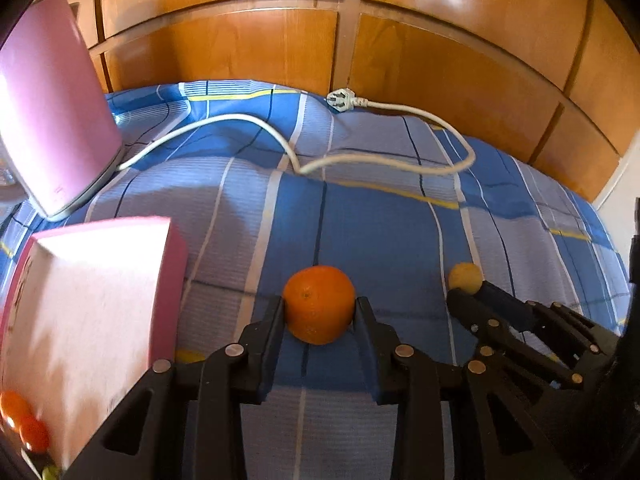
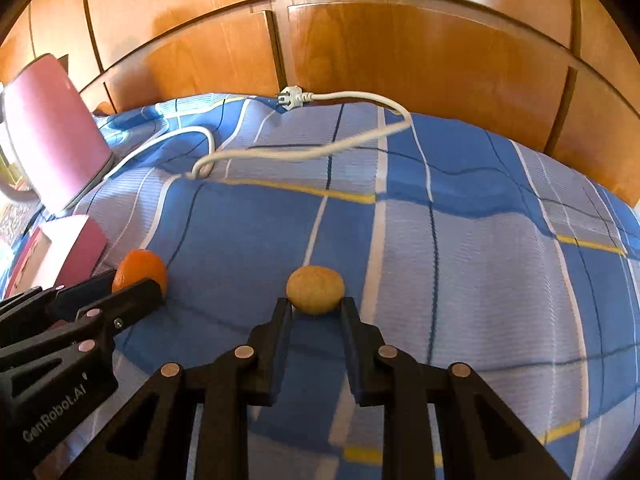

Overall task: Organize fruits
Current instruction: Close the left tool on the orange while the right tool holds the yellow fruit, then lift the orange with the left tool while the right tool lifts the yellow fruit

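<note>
Fruit sat on the bed: my left claw was clamped across the middle of an orange, firm and rounded, apt to roll. My right claw flanked a small yellow fruit, whether touching it I couldn't tell; it looked light and probably bruisable.

The orange is round, bright and dimpled, sitting low in the centre of the left wrist view on the blue checked cloth; in the right wrist view it shows at the left edge, partly hidden. The yellow fruit is smaller, pale tan-yellow, matt and slightly flattened, lying low in the centre of the right wrist view. Two small orange fruits show blurred in the lower left corner of the left wrist view.
</note>
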`<action>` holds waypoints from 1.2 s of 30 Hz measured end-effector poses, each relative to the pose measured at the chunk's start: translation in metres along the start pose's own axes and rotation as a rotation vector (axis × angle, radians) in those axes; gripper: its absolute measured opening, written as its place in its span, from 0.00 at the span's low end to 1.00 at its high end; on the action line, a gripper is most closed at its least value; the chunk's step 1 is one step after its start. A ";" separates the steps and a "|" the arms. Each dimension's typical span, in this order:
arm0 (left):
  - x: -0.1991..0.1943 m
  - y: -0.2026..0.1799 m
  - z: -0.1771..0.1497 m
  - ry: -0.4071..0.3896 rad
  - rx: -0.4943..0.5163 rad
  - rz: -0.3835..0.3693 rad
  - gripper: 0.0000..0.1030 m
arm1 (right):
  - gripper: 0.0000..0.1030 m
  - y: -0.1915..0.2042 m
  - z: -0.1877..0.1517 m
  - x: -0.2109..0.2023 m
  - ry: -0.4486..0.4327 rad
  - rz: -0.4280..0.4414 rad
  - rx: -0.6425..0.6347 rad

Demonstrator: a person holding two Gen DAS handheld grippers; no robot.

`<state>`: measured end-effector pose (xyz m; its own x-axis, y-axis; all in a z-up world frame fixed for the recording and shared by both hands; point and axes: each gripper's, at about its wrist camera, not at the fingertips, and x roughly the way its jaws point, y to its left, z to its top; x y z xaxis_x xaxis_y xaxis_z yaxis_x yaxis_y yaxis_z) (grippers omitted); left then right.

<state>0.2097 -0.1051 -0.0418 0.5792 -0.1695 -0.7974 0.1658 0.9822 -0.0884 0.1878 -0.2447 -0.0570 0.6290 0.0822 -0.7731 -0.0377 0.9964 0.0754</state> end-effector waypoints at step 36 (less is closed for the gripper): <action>-0.049 -0.025 -0.111 -0.121 0.050 0.012 0.33 | 0.24 -0.018 -0.094 -0.071 -0.043 -0.039 0.053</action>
<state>0.0889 -0.1129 -0.0668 0.6729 -0.1690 -0.7202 0.1959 0.9795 -0.0467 0.0713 -0.2671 -0.0627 0.6620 0.0418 -0.7484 0.0280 0.9964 0.0804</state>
